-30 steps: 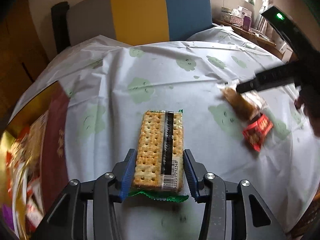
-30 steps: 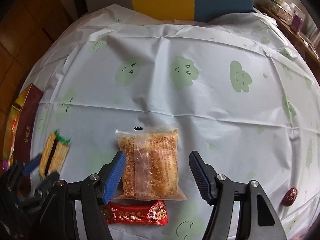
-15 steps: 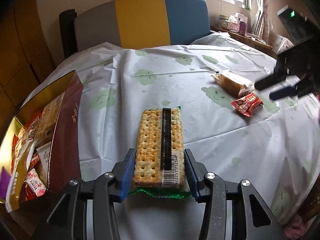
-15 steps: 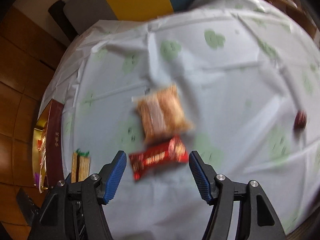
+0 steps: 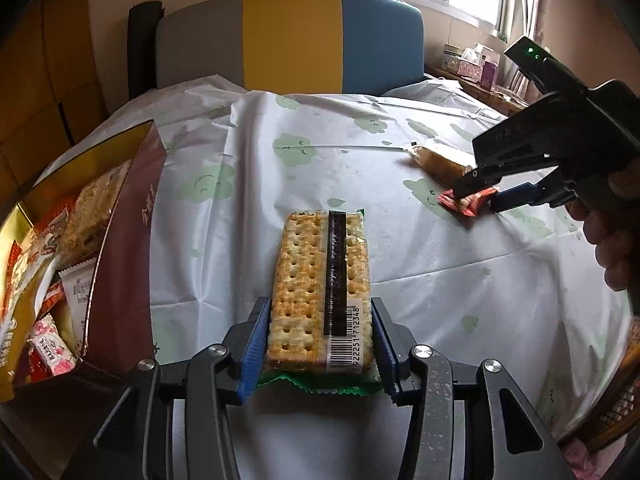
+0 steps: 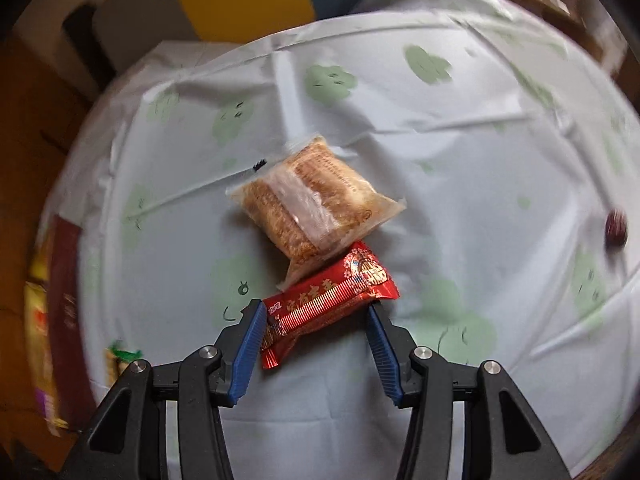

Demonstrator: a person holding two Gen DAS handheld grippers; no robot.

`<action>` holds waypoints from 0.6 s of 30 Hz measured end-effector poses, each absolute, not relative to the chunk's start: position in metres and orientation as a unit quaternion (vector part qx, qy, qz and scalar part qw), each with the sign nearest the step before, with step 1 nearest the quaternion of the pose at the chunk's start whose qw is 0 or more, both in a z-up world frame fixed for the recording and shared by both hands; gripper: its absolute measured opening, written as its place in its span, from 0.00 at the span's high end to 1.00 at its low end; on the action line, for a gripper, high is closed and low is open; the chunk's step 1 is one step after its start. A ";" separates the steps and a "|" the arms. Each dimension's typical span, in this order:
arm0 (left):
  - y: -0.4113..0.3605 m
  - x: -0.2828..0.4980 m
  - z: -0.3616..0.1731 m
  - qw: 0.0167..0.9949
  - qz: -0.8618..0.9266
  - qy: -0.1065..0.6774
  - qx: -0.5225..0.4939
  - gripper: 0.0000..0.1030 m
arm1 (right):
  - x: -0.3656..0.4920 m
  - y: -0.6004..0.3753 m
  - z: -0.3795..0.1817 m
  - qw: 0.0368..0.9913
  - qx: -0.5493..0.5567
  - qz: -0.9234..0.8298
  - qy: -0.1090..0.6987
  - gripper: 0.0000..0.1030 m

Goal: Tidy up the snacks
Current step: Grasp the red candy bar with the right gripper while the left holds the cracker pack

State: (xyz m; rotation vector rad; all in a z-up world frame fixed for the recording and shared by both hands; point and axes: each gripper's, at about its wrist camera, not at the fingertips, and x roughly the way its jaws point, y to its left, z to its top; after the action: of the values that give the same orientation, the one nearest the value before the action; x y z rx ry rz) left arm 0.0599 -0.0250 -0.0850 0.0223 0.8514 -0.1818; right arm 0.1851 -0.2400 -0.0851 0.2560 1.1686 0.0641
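My left gripper [image 5: 318,336] is shut on a cracker pack [image 5: 320,284] with a green wrapper and a barcode, held above the table. An open snack box [image 5: 120,248] with maroon walls stands at the left, holding several snack packets. My right gripper [image 6: 316,338] is open, its jaws on either side of a red snack packet [image 6: 328,300] lying on the tablecloth. A clear bag of brown crisp snack [image 6: 316,204] lies just beyond the red packet, overlapping it. In the left wrist view the right gripper [image 5: 480,196] hovers at the red packet [image 5: 466,202].
A white tablecloth [image 6: 460,120] with green cloud faces covers the round table. A small dark red sweet [image 6: 615,228] lies at the right. A grey, yellow and blue chair back [image 5: 288,40] stands behind the table. The snack box [image 6: 64,280] sits at the left edge.
My right gripper has come down and closer to the red packet, which now lies between its jaws. My left gripper still holds the cracker pack, shifted slightly nearer the box.
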 end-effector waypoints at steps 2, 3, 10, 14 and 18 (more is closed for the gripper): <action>-0.023 0.060 -0.086 0.906 -0.089 0.413 0.004 0.52 | 0.186 -0.243 -0.083 0.821 0.138 0.038 0.552 0.50; -0.023 0.060 -0.086 0.906 -0.089 0.413 0.003 0.52 | 0.186 -0.251 -0.083 0.815 0.176 0.036 0.551 0.49; -0.022 0.060 -0.087 0.907 -0.091 0.412 -0.003 0.52 | 0.204 -0.258 -0.084 0.805 0.226 -0.034 0.548 0.40; -0.020 0.059 -0.087 0.907 -0.095 0.411 -0.006 0.52 | 0.209 -0.223 -0.084 0.826 0.111 -0.029 0.551 0.44; -0.019 0.059 -0.087 0.908 -0.097 0.408 -0.008 0.52 | 0.195 -0.212 -0.083 0.835 0.033 0.005 0.550 0.67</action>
State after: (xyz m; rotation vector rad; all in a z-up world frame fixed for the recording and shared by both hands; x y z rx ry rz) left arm 0.0591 -0.0190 -0.0872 -0.0164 0.8427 -0.1999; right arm 0.1946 -0.2123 -0.0834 0.0698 1.1647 0.0111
